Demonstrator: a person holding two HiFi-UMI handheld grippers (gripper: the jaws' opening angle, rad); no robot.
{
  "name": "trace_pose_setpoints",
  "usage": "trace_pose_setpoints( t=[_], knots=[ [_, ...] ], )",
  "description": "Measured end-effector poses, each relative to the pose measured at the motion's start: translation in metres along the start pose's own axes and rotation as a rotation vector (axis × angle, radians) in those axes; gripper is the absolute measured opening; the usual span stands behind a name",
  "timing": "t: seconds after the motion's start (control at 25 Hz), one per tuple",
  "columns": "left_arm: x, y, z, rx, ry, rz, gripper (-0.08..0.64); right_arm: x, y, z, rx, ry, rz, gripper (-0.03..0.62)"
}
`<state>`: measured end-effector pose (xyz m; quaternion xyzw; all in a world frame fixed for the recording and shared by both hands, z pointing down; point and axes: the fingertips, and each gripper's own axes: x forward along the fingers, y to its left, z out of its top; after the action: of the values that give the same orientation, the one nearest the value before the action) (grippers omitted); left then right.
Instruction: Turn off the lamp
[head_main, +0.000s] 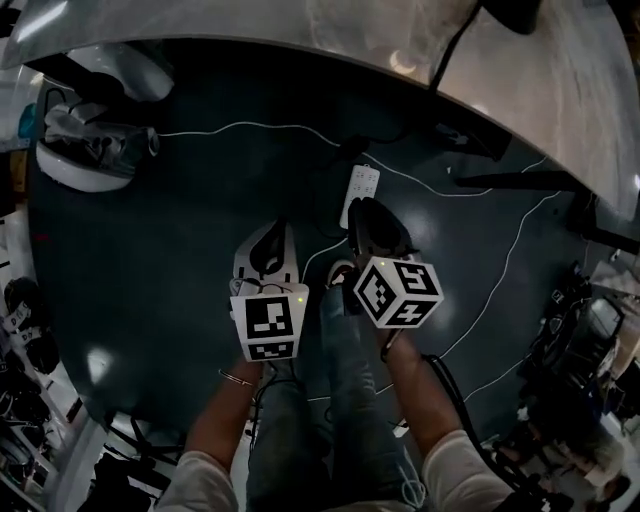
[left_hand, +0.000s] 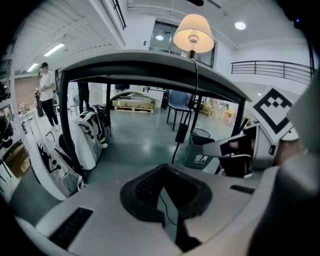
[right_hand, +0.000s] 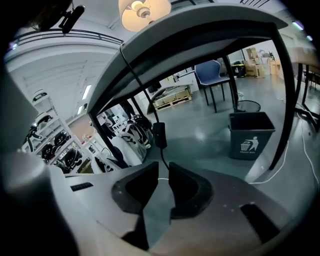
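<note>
Overhead, the lamp (left_hand: 193, 32) glows, its cream shade lit, standing by the desk's (left_hand: 150, 62) near edge. Its black cord (left_hand: 195, 90) hangs straight down over that edge, carrying an inline switch (right_hand: 159, 134) below the desktop. The switch lies ahead of and above the right gripper (right_hand: 161, 169), seemingly the nearer, whose jaws are slightly parted and empty. The left gripper (left_hand: 164, 170) is clenched on nothing.

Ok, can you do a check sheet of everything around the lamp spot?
Surface: dark floor, table above it.
Job's things: lamp lit on the table; a dark block hangs on its cord.
Clutter: bin, white bags.
Grippers: left gripper shut, empty; right gripper slightly open, empty.
Cables: white cables and a power strip on the floor.
Surroundings: blue chair, a person standing far off.
</note>
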<state>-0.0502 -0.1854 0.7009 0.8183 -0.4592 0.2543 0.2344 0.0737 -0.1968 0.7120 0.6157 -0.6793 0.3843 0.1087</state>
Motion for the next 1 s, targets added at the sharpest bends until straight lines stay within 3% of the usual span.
trace_pose_setpoints(
  t=[0.44, 1.0],
  knots=[
    [0.021, 0.047, 0.005, -0.019, 0.014, 0.024, -0.002, 0.070, 0.012, -0.002, -0.025, 0.035, 0.014, 0.077],
    [0.029, 0.058, -0.003, -0.022, 0.037, 0.006, -0.002, 0.099, 0.005, -0.007, -0.038, 0.065, -0.036, 0.044]
  ],
)
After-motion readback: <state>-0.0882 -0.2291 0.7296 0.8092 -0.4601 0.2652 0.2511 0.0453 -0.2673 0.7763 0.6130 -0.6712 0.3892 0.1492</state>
